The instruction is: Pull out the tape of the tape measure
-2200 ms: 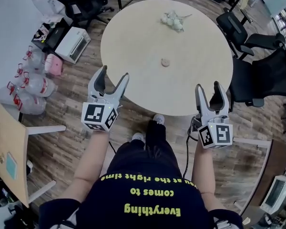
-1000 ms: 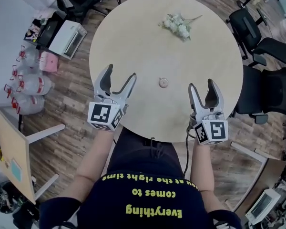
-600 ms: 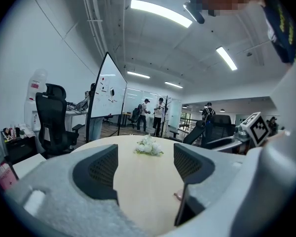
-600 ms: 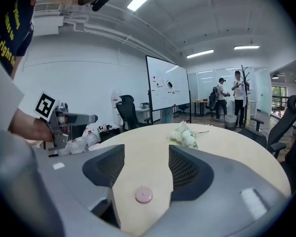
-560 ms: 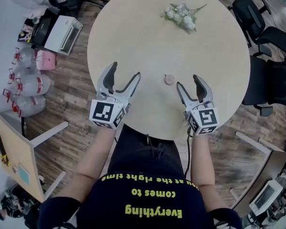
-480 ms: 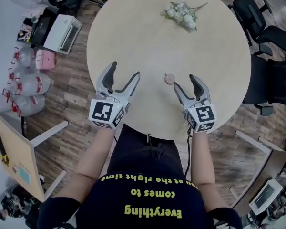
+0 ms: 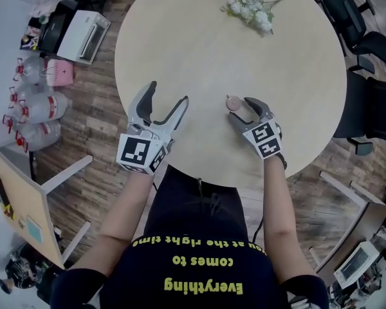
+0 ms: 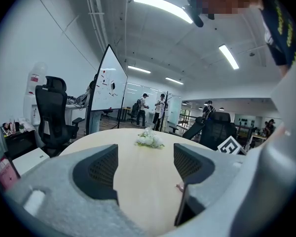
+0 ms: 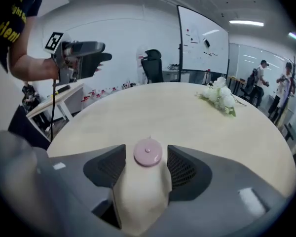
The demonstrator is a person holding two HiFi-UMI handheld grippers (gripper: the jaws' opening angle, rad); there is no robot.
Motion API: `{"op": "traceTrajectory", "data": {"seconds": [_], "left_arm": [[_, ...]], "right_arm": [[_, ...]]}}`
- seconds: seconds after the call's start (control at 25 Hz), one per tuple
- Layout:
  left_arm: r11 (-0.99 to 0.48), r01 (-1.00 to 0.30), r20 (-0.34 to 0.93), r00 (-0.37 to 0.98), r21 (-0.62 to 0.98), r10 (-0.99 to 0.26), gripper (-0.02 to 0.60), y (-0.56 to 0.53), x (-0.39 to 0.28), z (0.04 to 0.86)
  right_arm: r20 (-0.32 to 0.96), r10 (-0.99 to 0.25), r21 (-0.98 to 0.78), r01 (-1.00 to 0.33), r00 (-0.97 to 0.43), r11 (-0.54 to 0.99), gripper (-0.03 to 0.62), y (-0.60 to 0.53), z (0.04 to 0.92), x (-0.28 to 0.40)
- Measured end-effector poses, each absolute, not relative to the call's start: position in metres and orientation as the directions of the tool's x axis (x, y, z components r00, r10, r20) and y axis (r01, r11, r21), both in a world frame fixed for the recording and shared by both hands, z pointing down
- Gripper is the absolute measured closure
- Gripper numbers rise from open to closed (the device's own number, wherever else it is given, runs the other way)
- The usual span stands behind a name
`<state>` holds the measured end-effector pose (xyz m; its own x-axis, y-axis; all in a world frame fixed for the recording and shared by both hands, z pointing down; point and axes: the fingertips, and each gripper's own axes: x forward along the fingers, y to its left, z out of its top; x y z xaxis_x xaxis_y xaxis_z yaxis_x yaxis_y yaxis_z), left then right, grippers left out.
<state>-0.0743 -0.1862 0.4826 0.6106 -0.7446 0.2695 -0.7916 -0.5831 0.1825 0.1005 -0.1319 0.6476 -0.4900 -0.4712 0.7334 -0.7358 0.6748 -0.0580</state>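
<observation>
Near the table point(image 7: 202, 44) edge, right gripper point(image 7: 239, 107) jaws, just closing, flank the tape measure point(image 7: 232, 101) untouched; left gripper point(image 7: 167, 93) jaws gape.

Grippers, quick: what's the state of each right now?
Left gripper: open, nothing between its jaws.
Right gripper: open, jaws have just been closing; the pink tape measure sits between them, not yet gripped.

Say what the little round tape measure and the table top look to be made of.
Tape measure: likely plastic, pale pink, smooth with a dull sheen and a moulded centre button. Table top: probably laminate or veneered board, matt light beige, even in colour; cannot tell which.
</observation>
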Motion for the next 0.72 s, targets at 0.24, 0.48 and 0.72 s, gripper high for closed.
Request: {"op": "traceTrajectory", "data": {"seconds": [0.24,0.48,0.72], "left_arm": [[-0.576,-0.797,0.284,0.603,0.182,-0.746,0.229,-0.183,-0.078,0.488],[-0.570,-0.800,0.293,0.600,0.189,-0.745,0.229,-0.181,-0.079,0.493],[-0.585,-0.787,0.291,0.617,0.195,-0.731,0.229,-0.180,-0.069,0.493]], "right_arm": [[0.787,-0.397,-0.008,-0.652,-0.471,0.758,0.333,-0.128,0.671,0.102],[0.788,-0.329,-0.062,-0.599,-0.521,0.799,0.344,-0.131,0.674,0.098],[0.789,-0.307,-0.074,-0.580,-0.532,0.811,0.381,-0.134,0.673,0.102]]}}
